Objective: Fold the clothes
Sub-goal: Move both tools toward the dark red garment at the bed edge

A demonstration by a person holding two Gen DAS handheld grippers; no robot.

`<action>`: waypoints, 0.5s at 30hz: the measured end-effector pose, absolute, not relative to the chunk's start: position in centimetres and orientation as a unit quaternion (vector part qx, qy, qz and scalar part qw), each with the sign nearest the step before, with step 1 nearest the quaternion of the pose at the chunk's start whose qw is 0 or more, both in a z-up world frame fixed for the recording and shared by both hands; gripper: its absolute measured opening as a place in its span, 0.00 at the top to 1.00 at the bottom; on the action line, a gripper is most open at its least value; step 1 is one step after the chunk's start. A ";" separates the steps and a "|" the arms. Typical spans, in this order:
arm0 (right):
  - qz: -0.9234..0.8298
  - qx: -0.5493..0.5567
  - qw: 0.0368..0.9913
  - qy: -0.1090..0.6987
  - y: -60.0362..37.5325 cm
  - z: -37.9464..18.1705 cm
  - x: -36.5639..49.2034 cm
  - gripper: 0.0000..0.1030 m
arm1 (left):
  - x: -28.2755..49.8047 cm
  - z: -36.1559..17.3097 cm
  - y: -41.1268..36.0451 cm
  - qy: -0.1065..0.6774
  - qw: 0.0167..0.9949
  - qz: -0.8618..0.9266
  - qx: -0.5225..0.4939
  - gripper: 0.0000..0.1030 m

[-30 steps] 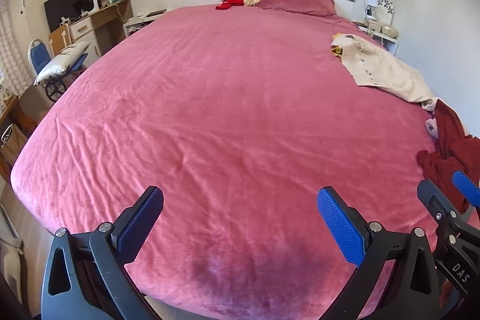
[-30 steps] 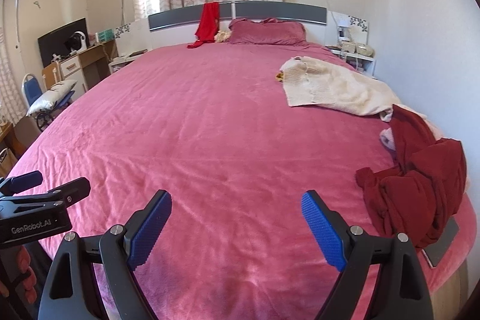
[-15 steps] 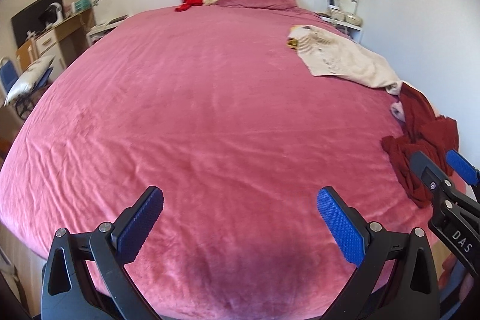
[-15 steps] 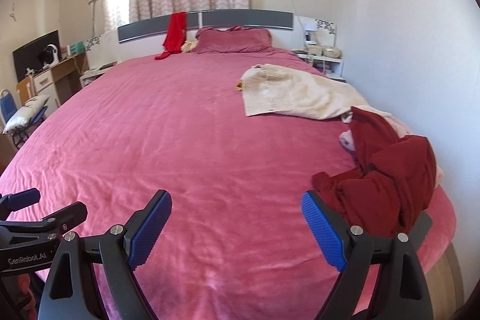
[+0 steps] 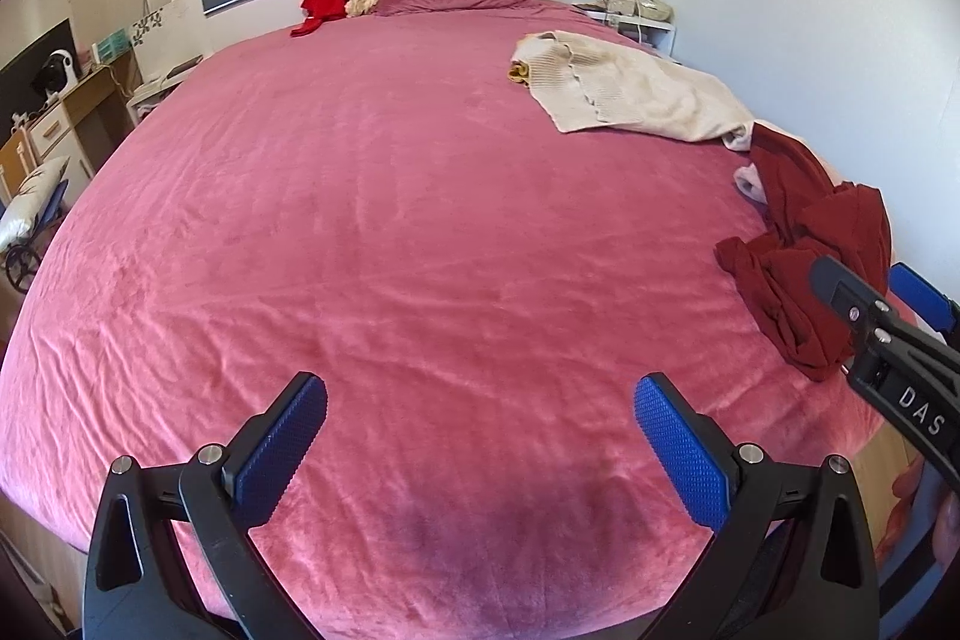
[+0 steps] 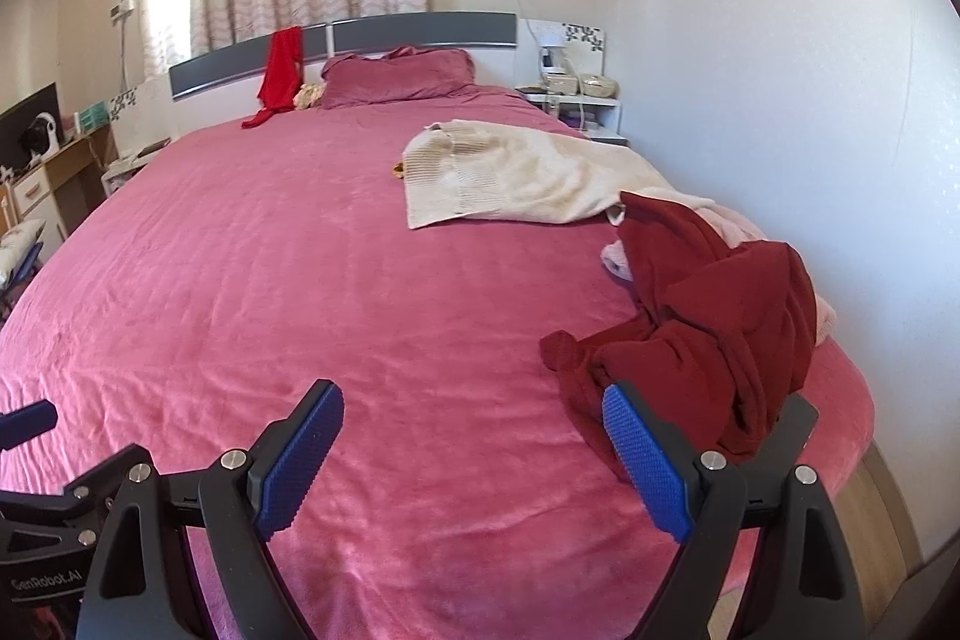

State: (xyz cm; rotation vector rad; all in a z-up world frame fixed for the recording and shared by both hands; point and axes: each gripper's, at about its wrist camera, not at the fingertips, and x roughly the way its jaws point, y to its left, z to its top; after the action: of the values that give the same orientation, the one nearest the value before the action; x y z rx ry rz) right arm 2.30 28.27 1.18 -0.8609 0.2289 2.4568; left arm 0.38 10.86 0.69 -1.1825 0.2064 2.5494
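Your left gripper hangs over the near end of the bed, and its blue fingers are spread wide with nothing between them. Your right gripper is the same: the fingers stand wide apart and hold nothing. In the left wrist view you see the right gripper at the right edge, in front of the dark red garment.

The clothes lie along the right side of the bed, near the wall. The dark red garment is crumpled in a heap close to the bed's right edge. In the right wrist view the right finger overlaps its near edge, but I cannot tell if it touches the cloth. Just behind the heap lies a cream knitted garment, spread more flat, and the far part of the red heap lies against its near end. A small pale pink piece shows at the left of the heap, between the two garments.

Far at the head of the bed, a bright red cloth hangs over the grey headboard, beside a pink pillow. A wooden desk stands at the left of the bed.
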 end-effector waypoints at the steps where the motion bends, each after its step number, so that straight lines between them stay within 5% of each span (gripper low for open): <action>1: 0.907 -0.317 0.264 0.087 28.5 1.2 2.4 0.12 | 0.4 0.7 11.1 0.072 0.163 0.892 -0.414 0.00; 15: 0.892 -0.319 0.297 0.119 32.0 0.0 3.8 0.12 | 0.6 0.4 13.6 0.082 0.201 0.882 -0.419 0.00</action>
State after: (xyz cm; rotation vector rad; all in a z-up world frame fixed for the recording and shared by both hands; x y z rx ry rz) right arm 3.78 32.02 0.01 -0.8480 0.3155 2.3707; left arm 0.56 13.63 0.42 -1.1703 0.2282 2.4628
